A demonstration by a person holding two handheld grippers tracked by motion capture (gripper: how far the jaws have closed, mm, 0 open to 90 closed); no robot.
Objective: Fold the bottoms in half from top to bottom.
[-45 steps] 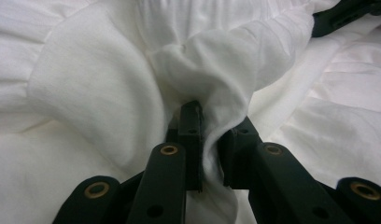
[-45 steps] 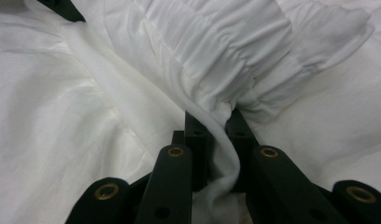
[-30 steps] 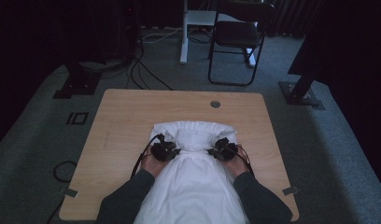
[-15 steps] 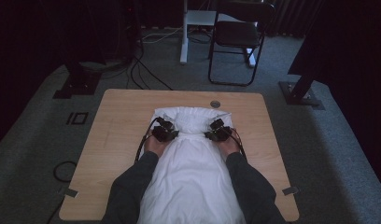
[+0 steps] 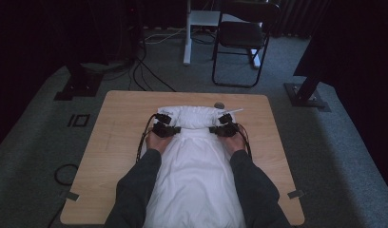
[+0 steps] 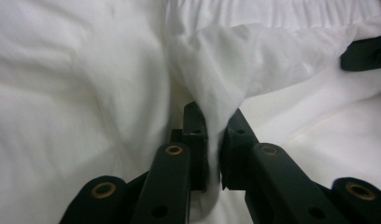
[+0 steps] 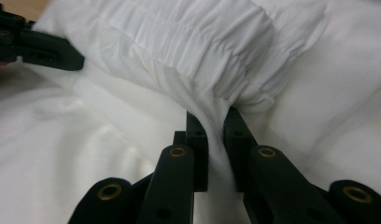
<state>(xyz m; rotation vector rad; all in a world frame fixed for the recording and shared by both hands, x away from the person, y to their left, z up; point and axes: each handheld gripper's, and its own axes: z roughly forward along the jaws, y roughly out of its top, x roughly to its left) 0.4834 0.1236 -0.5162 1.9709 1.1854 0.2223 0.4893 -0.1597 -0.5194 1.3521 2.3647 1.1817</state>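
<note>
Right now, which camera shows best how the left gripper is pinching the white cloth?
The left gripper view: the left gripper has its jaws shut on a bunched fold of the white cloth. The high view shows it small and dark at the cloth's far end. The right gripper view shows one black part of it.

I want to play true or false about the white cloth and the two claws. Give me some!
1. Both claws pinch the white cloth. True: the left claw and the right claw are each shut on a fold.
2. The cloth is blue. False: it is white.
3. A chair stands beyond the table. True.
4. The cloth lies on the floor. False: it lies on the wooden table.
5. The cloth has a gathered, ruffled edge. True.
</note>
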